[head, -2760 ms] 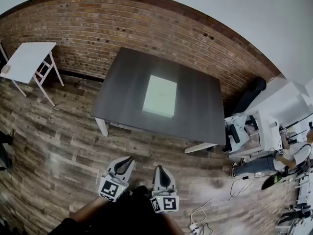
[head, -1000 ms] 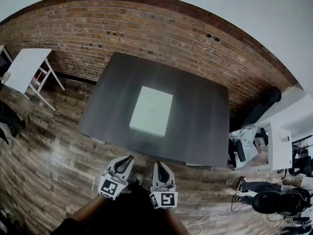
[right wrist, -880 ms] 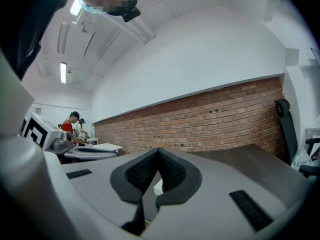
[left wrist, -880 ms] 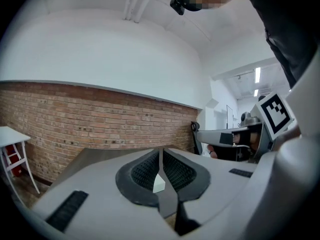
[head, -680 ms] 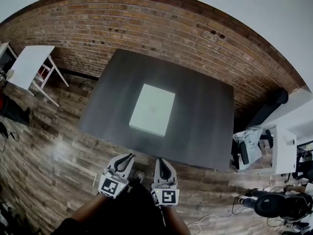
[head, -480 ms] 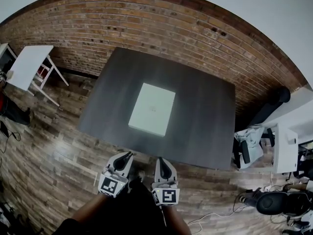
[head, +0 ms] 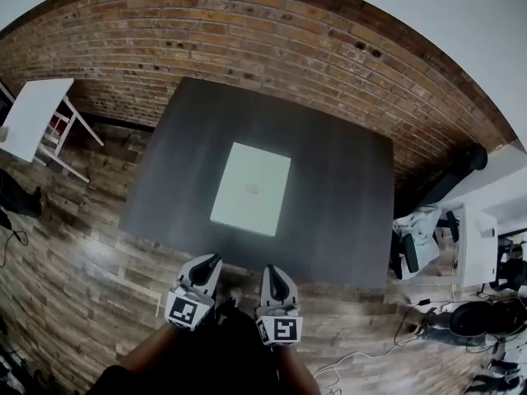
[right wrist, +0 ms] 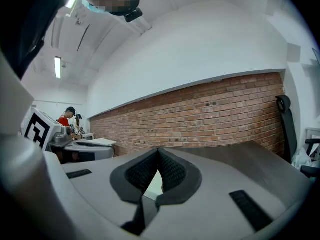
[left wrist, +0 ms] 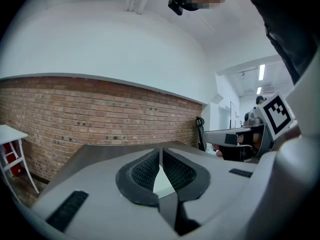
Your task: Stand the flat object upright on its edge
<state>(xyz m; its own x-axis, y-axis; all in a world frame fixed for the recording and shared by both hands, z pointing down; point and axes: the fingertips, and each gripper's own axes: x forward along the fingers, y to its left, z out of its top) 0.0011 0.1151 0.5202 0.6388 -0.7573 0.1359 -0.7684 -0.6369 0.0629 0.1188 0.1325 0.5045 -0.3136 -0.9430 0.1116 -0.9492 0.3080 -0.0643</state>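
Two grippers in view, both held short of the near edge of the tabletop [head: 346, 196], over the plank floor [head: 74, 245]. We see the left gripper [head: 214, 260] with its jaws pressed together, nothing between the pads. We note the same for the right gripper [head: 269, 270]: jaws together, empty. They sit side by side, near each other but not touching.

Task item: the flat white object [head: 251, 189] lies on its broad face about mid-tabletop, long sides running from near edge to far edge. It is not upright, and it is well apart from both grippers.

Surroundings: brick wall [head: 247, 23] beyond the far edge; small white table [head: 29, 113] off the left edge.
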